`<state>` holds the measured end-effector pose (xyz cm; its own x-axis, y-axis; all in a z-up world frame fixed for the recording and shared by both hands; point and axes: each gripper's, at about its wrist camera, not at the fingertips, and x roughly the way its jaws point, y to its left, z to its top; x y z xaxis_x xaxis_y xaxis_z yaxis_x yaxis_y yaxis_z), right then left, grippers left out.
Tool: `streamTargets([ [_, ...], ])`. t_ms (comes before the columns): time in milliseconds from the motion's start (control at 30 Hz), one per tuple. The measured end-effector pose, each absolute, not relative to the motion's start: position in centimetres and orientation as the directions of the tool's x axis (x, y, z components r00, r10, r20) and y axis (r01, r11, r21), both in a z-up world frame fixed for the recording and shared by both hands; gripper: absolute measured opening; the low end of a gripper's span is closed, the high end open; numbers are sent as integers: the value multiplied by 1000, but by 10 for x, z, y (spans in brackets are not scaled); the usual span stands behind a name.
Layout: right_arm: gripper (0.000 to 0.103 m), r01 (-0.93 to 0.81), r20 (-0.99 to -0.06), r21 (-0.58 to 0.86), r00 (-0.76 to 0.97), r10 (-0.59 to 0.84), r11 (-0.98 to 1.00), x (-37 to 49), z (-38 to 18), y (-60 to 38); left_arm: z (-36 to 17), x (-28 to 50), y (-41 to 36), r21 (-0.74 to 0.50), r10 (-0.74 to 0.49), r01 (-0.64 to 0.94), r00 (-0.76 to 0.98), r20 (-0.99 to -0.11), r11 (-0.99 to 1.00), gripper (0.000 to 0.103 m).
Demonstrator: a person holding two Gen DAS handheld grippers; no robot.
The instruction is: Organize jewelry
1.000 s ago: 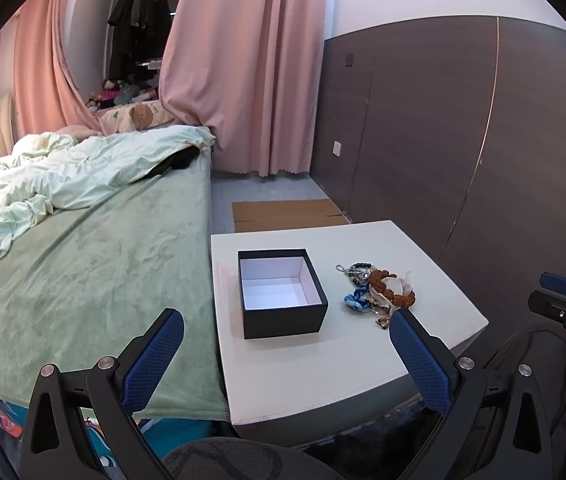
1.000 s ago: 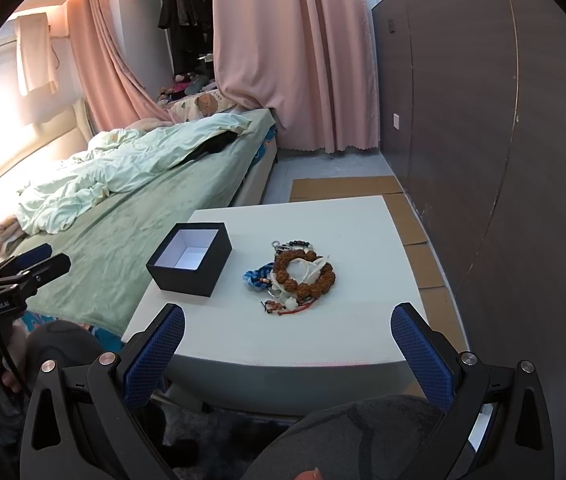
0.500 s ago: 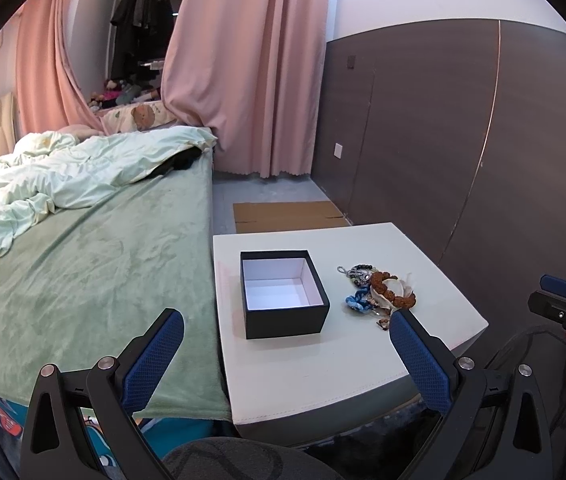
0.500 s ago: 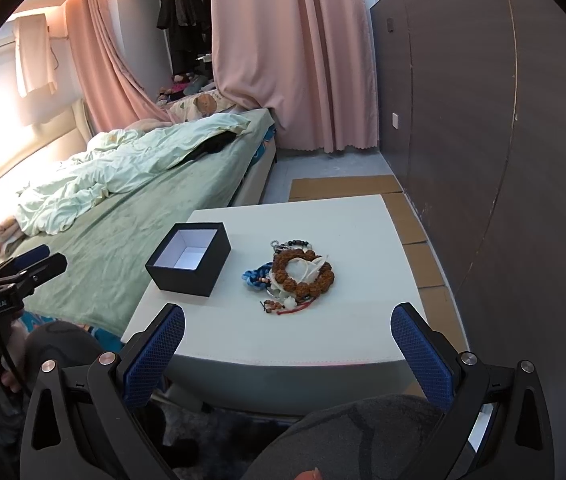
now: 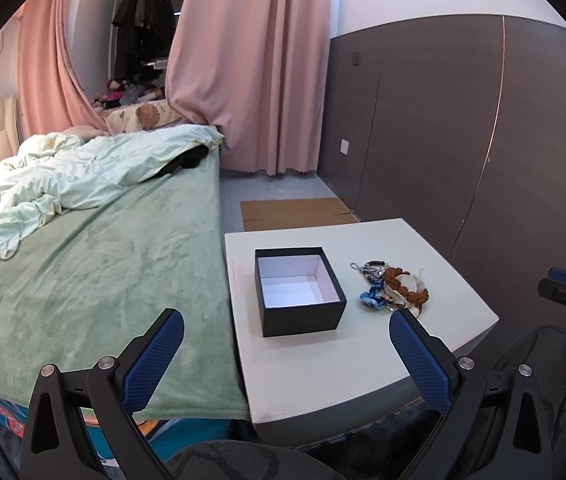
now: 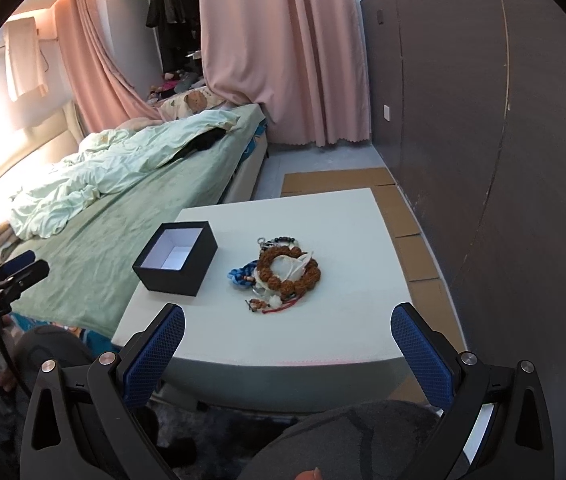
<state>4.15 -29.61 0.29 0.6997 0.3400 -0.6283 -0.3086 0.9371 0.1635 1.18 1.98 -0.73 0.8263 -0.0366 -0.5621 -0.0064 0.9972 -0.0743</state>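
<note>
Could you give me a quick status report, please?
Left gripper and right gripper open, short of the table. Jewelry piled beside the box. Box open, nothing inside. Nothing in the way.

No readable text anywhere I look, no labels, brand marks or numbers on my black box (image 5: 301,312), my white table (image 5: 435,264), the wall panels or the curtains
</note>
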Motion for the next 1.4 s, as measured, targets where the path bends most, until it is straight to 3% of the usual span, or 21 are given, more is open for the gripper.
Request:
streamTargets([
  [400,103,-325,-571,262,707,418,909,61,6,-313,2,25,3,12,-32,46,833,-553,999,100],
  [1033,102,-198,-631,394,652,421,898,121,-21,-348,-7,96,-67,-8,-180,229,745,-642,973,100],
  [1100,97,-187,-632,414,645,429,891,127,-28,-352,-10,104,-73,-13,-190,241,730,-657,970,96],
  [1167,82,-175,-637,436,633,440,883,132,-34,-355,-14,114,-80,-23,-205,258,707,-677,966,88],
  [1400,73,-124,-648,530,579,495,839,151,-60,-362,-42,150,-97,-97,-261,291,603,-754,952,69],
])
